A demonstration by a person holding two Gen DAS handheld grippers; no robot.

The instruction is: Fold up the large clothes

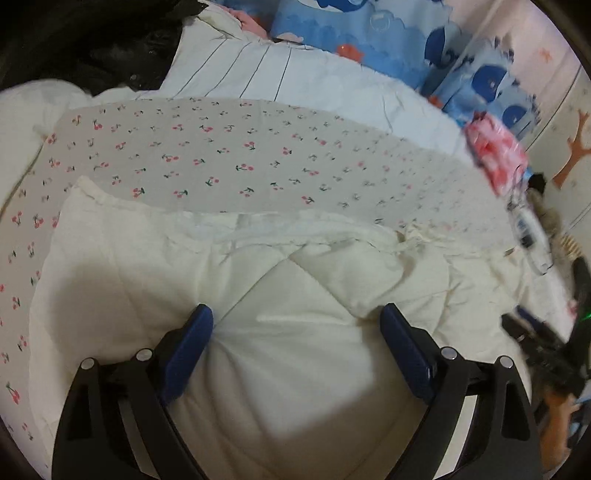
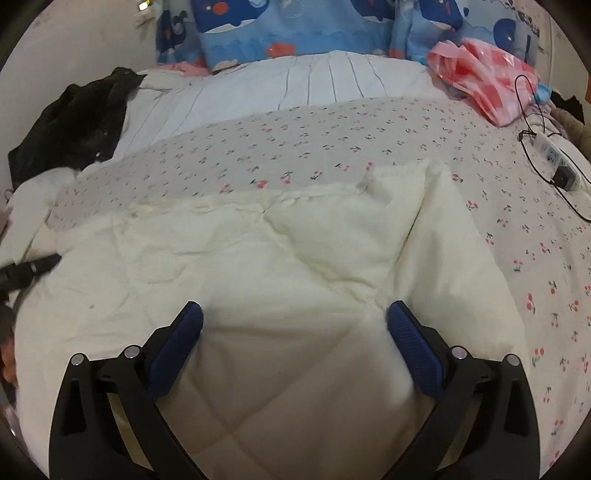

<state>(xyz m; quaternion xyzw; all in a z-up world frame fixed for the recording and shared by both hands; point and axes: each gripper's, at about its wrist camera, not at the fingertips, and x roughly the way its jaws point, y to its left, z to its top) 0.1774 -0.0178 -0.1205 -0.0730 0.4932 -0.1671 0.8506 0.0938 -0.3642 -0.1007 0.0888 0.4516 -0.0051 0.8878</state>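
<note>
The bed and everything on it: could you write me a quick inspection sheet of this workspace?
Surface: bed with cherry-print sheet, mostly covered.
Job's things: cream quilted garment spread across the sheet, rumpled, one fold raised near its far edge.
Clutter: black garment at far left; striped white bedding behind; pink plastic bag at far right.
Grippers: left gripper and right gripper both above the cream garment, jaws wide, nothing between them.
Cables: white power strip with black cable on the sheet's right side.
Surroundings: blue whale-print fabric at the head of the bed; pale wall with tree decal.
</note>
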